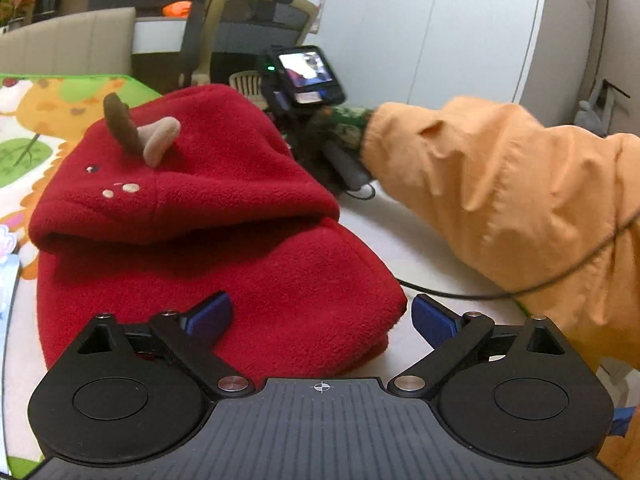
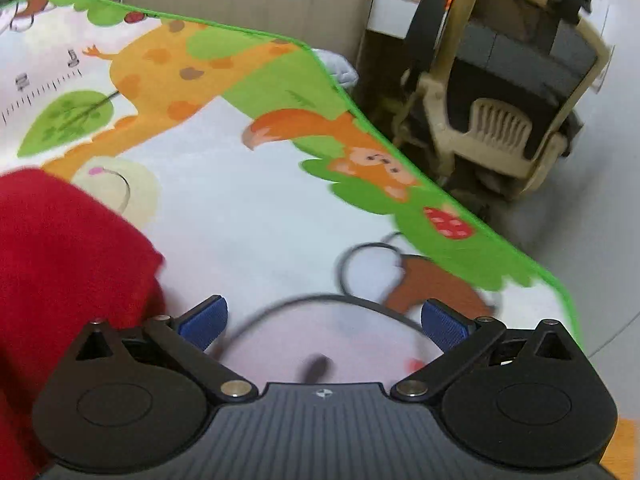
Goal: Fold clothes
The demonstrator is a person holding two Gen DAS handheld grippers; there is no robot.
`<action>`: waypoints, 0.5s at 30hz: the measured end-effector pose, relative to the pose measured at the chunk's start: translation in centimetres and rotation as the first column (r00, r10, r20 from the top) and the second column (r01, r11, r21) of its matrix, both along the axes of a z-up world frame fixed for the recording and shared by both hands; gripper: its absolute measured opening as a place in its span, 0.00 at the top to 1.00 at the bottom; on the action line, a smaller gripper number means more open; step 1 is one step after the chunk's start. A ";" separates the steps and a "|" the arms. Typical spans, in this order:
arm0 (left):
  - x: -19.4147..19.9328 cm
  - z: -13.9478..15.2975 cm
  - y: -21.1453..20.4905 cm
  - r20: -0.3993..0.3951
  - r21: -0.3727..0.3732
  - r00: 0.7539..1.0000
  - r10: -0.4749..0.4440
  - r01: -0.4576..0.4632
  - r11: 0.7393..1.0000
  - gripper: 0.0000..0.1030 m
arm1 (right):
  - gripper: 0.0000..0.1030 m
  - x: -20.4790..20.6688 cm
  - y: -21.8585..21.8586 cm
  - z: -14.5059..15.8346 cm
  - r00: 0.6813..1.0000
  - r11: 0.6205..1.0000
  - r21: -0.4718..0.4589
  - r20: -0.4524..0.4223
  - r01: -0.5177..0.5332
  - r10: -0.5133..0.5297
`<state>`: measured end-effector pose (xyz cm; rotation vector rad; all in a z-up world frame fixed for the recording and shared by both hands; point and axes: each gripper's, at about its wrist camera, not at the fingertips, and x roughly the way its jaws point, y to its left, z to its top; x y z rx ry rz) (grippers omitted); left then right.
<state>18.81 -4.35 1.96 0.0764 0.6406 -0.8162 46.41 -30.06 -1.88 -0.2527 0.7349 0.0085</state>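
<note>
A red fleece hooded garment (image 1: 208,232) lies folded in a bundle on the cartoon play mat (image 1: 36,128), its hood with a brown antler and a tan ear on top. My left gripper (image 1: 320,320) hovers open at its near edge; the left finger lies over the fleece, the right one past its right corner. In the right wrist view the red garment (image 2: 60,264) fills the lower left. My right gripper (image 2: 324,320) is open over bare mat (image 2: 248,208), holding nothing. The right gripper's body and an orange-sleeved arm (image 1: 520,200) show beyond the garment in the left wrist view.
A black cable (image 2: 360,272) loops across the mat under the right gripper. The mat's green edge (image 2: 440,200) drops off to the right, with a beige chair (image 2: 508,96) beyond it. A beige cushioned seat back (image 1: 68,40) stands behind the mat.
</note>
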 end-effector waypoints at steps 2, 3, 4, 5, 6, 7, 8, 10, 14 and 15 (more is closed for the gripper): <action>-0.3 0.2 -0.2 0.000 -0.003 1.000 0.005 -0.005 1.000 0.03 | 0.01 -0.5 0.3 0.6 1.000 0.998 -0.068 0.029 -0.010 0.012; -0.5 0.5 -0.3 -0.003 -0.011 1.000 0.004 -0.004 1.000 0.03 | 0.01 -0.9 0.4 1.1 0.999 0.996 -0.088 0.047 -0.019 0.023; -0.7 0.9 -0.1 -0.011 -0.039 1.000 -0.005 0.004 0.999 0.03 | 0.01 -2.0 0.2 1.8 0.997 0.997 -0.081 0.071 -0.021 0.027; -0.9 1.4 0.3 -0.022 -0.082 1.000 -0.021 0.019 0.996 0.03 | 0.01 -2.9 -0.1 2.7 0.995 0.998 -0.056 0.100 -0.017 0.023; -1.2 2.1 0.6 -0.025 -0.129 0.999 -0.036 0.033 0.991 0.03 | 0.01 -3.7 -0.4 3.5 0.991 0.999 -0.032 0.130 -0.014 0.018; -1.7 2.9 0.8 -0.011 -0.166 0.998 -0.059 0.056 0.985 0.03 | 0.01 -4.6 -0.7 4.5 0.987 1.000 -0.005 0.159 -0.011 0.012; -2.2 3.6 0.8 0.011 -0.190 0.996 -0.089 0.089 0.978 0.03 | 0.01 -5.3 -0.8 5.5 0.983 1.000 0.026 0.185 -0.012 0.007; -3.0 4.9 0.4 0.051 -0.217 0.988 -0.146 0.153 0.964 0.03 | 0.01 -6.3 -0.9 6.9 0.978 0.997 0.070 0.210 -0.031 0.015; -2.8 2.5 -3.5 -0.043 -0.110 0.976 -0.216 0.210 0.971 0.03 | 0.01 -8.3 -0.3 8.9 0.969 0.988 0.133 0.241 -0.077 0.044; -2.1 1.0 -4.3 -0.095 -0.086 0.974 -0.207 0.199 0.976 0.03 | 0.01 -9.2 -0.2 9.3 0.968 0.984 0.153 0.246 -0.089 0.050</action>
